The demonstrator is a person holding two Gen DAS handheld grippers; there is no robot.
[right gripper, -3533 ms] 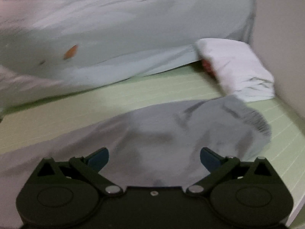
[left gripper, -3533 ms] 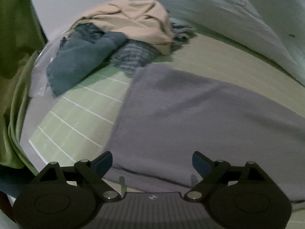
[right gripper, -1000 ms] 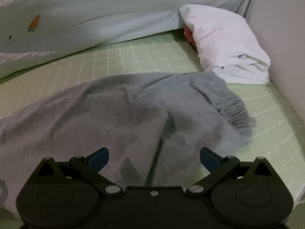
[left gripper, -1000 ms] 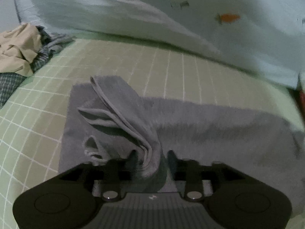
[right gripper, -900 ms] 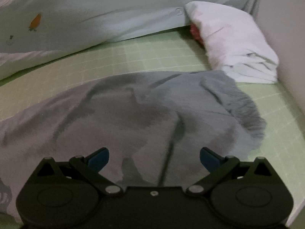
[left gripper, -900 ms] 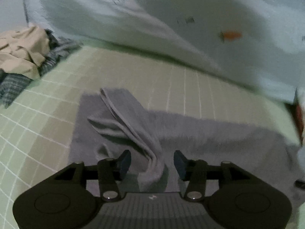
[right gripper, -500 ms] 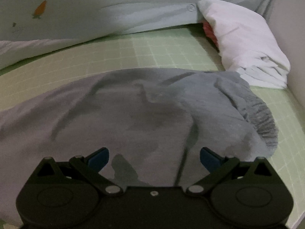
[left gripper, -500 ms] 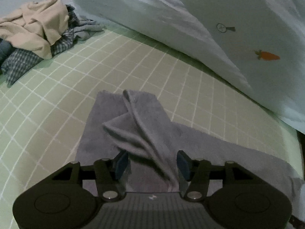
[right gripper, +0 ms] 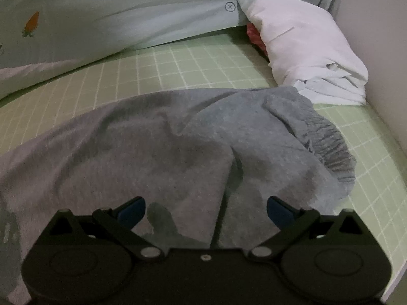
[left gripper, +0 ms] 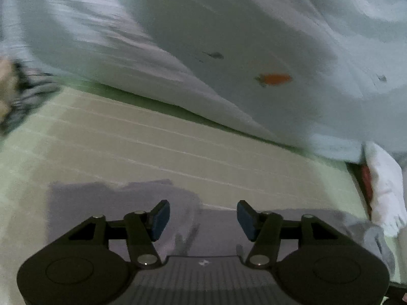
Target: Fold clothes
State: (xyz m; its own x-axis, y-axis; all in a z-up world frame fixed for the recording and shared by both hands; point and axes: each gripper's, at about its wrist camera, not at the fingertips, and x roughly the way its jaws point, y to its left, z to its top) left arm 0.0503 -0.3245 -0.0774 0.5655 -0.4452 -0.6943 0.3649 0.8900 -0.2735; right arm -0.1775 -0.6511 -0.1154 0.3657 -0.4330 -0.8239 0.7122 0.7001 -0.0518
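Note:
A grey knit garment lies spread on the green checked sheet, its ribbed waistband at the right. My right gripper is open and empty just above its near part. In the blurred left wrist view my left gripper is open and empty over the garment's other end, which lies flat below the fingers.
A pale blue duvet with carrot print runs along the back, also in the right wrist view. A white pillow lies at the right by the wall. A pile of clothes sits far left.
My left gripper has opened wider, let go of the bunched grey fold, and swung, blurring its view. The right gripper has stayed open over the garment.

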